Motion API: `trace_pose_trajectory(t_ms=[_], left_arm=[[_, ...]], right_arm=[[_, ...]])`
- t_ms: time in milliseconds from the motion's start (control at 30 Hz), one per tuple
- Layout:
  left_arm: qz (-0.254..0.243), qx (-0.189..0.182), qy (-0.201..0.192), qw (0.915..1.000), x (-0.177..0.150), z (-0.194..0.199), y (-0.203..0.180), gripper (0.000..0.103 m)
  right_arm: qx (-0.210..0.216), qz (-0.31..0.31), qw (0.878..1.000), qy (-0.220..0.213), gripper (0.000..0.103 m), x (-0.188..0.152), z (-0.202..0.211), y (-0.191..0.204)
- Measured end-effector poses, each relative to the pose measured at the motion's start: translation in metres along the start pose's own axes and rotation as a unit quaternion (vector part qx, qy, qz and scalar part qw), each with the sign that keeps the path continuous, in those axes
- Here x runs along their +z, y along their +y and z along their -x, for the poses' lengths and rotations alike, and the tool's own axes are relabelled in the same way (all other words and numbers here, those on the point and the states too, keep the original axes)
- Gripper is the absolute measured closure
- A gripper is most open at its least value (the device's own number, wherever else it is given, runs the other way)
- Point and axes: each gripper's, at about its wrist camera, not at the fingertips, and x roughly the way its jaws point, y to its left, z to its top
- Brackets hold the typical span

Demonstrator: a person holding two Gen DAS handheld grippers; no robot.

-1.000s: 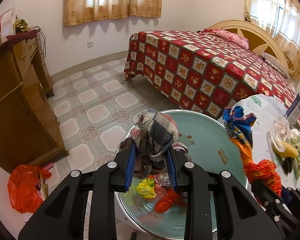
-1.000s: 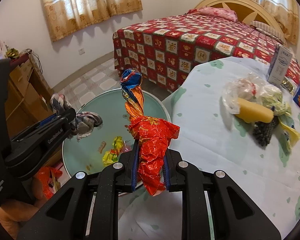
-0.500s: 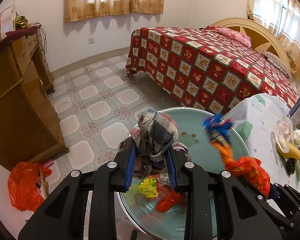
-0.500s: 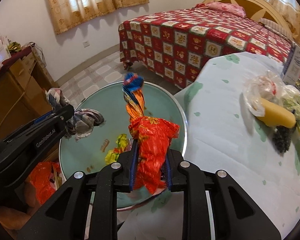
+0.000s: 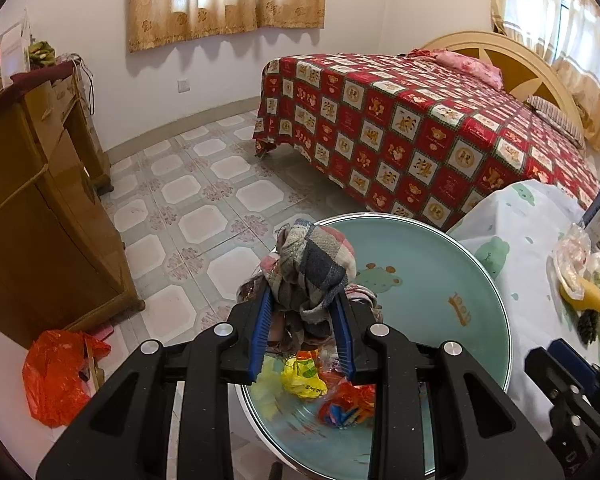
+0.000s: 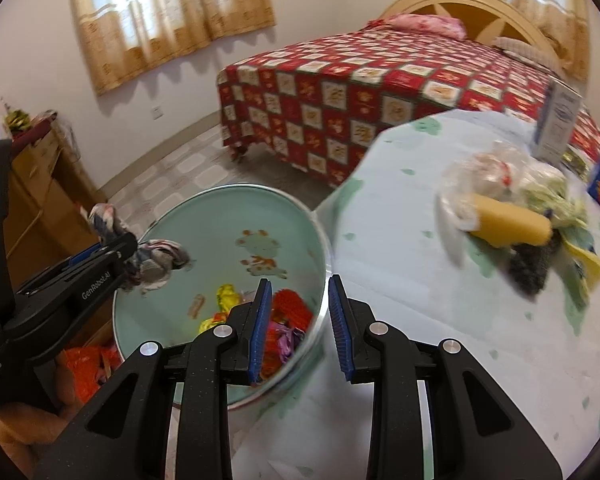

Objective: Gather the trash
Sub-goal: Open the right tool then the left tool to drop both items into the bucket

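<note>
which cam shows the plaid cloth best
Left wrist: the cloth sits centred and sharp, clamped in the left gripper. Right wrist shows it small, side-on at the frame's left over the basin.

Daylight entered through the curtained windows [image 5: 228, 0], which were overexposed in the right wrist view, and the room was evenly bright with soft scalloped shadows on the wall beneath the curtains. The left wrist view was sharp; the right wrist view was motion-blurred, most heavily across the bedspread [image 6: 364, 96] and the tabletop clutter [image 6: 516, 216]. Both showed strong fisheye curvature with black vignetted corners.
</note>
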Motion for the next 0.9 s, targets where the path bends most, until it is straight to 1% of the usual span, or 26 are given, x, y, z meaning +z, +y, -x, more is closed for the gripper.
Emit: trace_pose_trajectory(t_ms=[167, 233, 300, 400, 467, 567, 667, 733, 900], left_arm=[[-0.014, 0.000, 0.000, 0.9999, -0.002, 0.000, -0.004, 0.069], [-0.018, -0.001, -0.001, 0.9998, -0.002, 0.001, -0.006, 0.062], [-0.021, 0.001, -0.005, 0.9998, -0.002, 0.002, -0.007, 0.050], [-0.026, 0.005, -0.011, 0.9996, -0.001, 0.005, -0.008, 0.044], [-0.029, 0.008, -0.011, 0.9995, -0.002, 0.005, -0.009, 0.042], [-0.028, 0.006, -0.012, 0.9995, -0.001, 0.006, -0.009, 0.040], [-0.024, 0.008, -0.016, 0.9995, 0.000, 0.009, -0.009, 0.034], [-0.024, 0.007, -0.017, 0.9995, 0.000, 0.010, -0.009, 0.034], [-0.027, 0.003, -0.020, 0.9994, -0.001, 0.013, -0.011, 0.034]], right_arm=[[-0.011, -0.023, 1.000, -0.001, 0.073, -0.006, 0.009, -0.013], [-0.012, -0.025, 1.000, -0.002, 0.073, -0.007, 0.012, -0.015], [-0.014, -0.026, 1.000, -0.006, 0.073, -0.007, 0.015, -0.017], [-0.015, -0.028, 0.999, -0.012, 0.072, -0.008, 0.020, -0.019], [-0.020, -0.027, 0.999, -0.016, 0.065, -0.008, 0.021, -0.019], [-0.027, -0.026, 0.999, -0.023, 0.059, -0.009, 0.024, -0.019], [-0.034, -0.026, 0.999, -0.026, 0.052, -0.009, 0.024, -0.022], [-0.039, -0.027, 0.999, -0.023, 0.050, -0.008, 0.023, -0.024], [-0.045, -0.035, 0.998, -0.018, 0.050, -0.008, 0.023, -0.030]])
